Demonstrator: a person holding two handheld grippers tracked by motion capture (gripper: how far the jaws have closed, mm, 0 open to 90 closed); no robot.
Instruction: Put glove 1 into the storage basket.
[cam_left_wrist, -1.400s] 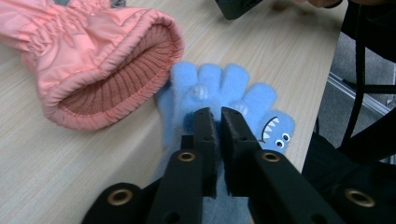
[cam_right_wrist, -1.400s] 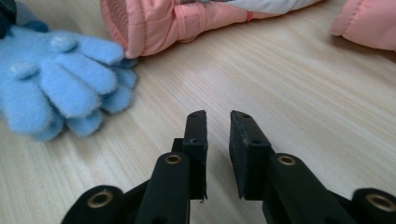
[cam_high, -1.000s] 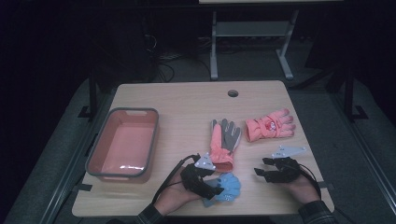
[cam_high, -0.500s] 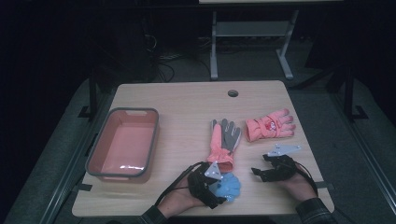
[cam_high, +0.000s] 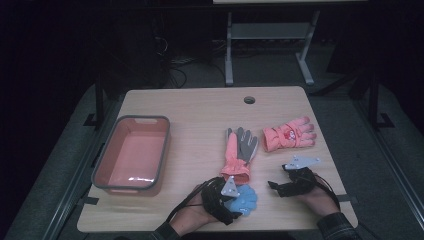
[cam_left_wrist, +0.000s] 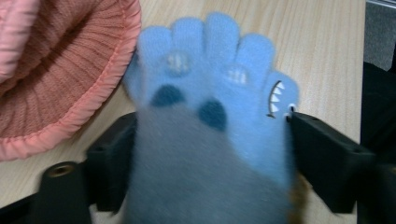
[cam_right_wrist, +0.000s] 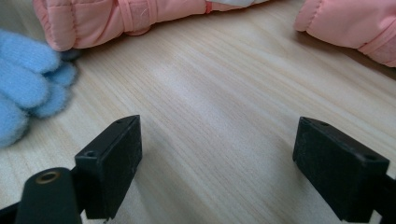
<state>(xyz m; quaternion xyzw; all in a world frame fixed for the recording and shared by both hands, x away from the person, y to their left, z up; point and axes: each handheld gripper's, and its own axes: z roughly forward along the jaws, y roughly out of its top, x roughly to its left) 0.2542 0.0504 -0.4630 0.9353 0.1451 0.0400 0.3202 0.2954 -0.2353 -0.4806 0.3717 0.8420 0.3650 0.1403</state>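
Note:
A small blue glove (cam_high: 243, 200) lies near the table's front edge. My left gripper (cam_high: 231, 197) stands open around it. In the left gripper view the blue glove (cam_left_wrist: 210, 88) fills the gap between the two spread jaws of the left gripper (cam_left_wrist: 212, 135), its fingers pointing away. My right gripper (cam_high: 276, 187) rests open on bare wood to the right. In the right gripper view the right gripper (cam_right_wrist: 217, 154) has nothing between its jaws, and the blue glove (cam_right_wrist: 25, 88) shows at the left.
An orange and grey glove (cam_high: 239, 150) lies just beyond the blue one, its cuff (cam_left_wrist: 60, 70) close by. A pink mitten (cam_high: 289, 134) lies to the right. A pink bin (cam_high: 102, 162) stands at the left. The table has a cable hole (cam_high: 249, 100).
My left gripper has slid right onto the blue glove, so the glove now sits between its jaws. The right gripper has barely shifted.

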